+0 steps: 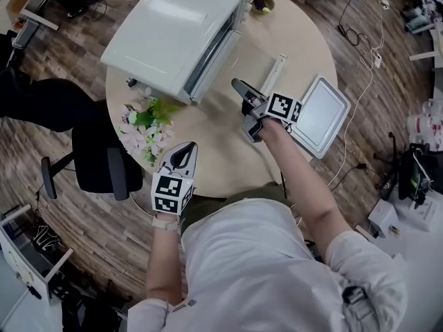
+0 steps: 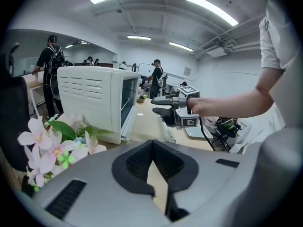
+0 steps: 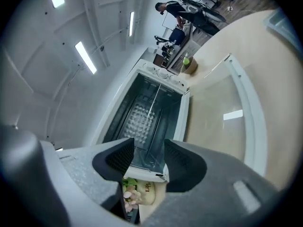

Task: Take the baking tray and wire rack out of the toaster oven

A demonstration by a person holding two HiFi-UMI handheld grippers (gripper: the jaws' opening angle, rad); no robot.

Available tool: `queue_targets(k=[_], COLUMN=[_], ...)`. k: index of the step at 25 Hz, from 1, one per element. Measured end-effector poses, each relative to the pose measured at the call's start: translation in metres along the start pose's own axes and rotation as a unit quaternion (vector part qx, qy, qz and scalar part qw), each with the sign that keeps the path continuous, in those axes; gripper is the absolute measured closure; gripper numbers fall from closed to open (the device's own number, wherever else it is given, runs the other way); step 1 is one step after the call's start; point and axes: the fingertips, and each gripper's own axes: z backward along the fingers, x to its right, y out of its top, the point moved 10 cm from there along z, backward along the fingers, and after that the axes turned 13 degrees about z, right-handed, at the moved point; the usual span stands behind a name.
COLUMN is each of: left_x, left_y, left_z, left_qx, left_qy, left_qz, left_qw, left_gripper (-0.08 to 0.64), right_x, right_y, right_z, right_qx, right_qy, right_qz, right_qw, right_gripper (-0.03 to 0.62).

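White toaster oven (image 1: 176, 30), door (image 1: 242, 59) hanging open toward the right claw (image 1: 245, 106). Baking tray (image 1: 320, 115) already out, flat on the worktop (image 1: 208, 126) near its right edge. Wire rack (image 3: 142, 119) appears not yet out; cavity detail faint.

Right claw spread, nothing between, aimed at the oven mouth. Left claw (image 1: 184, 151) pressed together, empty, just beside the flowers (image 1: 142, 126).

Risks:
- Rack pinched at one edge may tilt, or bind in its guides and drag the oven.
- Right claw may knock the door handle (image 1: 274, 73) going in.
- Forearm above the tray could nudge it off the edge.

Writing: "Lif…" on the flower pot (image 3: 144, 190), rest hidden. "C" on the right claw's marker cube (image 2: 189, 122). No oven brand legible.
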Motion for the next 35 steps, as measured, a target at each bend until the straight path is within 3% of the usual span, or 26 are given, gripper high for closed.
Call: queue_targets(k=[10, 21, 24, 28, 33, 35], left_x=[-0.013, -0.022, -0.023, -0.02, -0.013, -0.01], left_y=[-0.012, -0.023, -0.025, -0.024, -0.025, -0.025], left_z=[0.012, 0.018, 0.015, 0.01, 0.004, 0.002], left_qx=[-0.013, -0.032, -0.033, -0.032, -0.035, -0.036], left_qy=[0.008, 0.027, 0.031, 0.034, 0.036, 0.036], left_qz=[0.012, 0.033, 0.038, 0.042, 0.044, 0.042], left_qw=[0.9998, 0.9986, 0.9983, 0.998, 0.9978, 0.9978], left_gripper=[0.56, 0.56, 0.56, 0.56, 0.56, 0.56], right_x=[-0.003, 0.0, 0.003, 0.004, -0.003, -0.004], right_y=[0.003, 0.013, 0.014, 0.016, 0.019, 0.02], right_z=[-0.08, -0.138, -0.148, -0.16, -0.166, -0.164], right_qx=[0.034, 0.029, 0.033, 0.034, 0.036, 0.038], right_qy=[0.04, 0.061, 0.068, 0.085, 0.114, 0.117], right_qz=[-0.053, -0.078, -0.092, -0.097, -0.094, -0.097], right_qw=[0.997, 0.995, 0.993, 0.991, 0.988, 0.988], right_gripper=[0.388, 0.392, 0.445, 0.457, 0.575, 0.581])
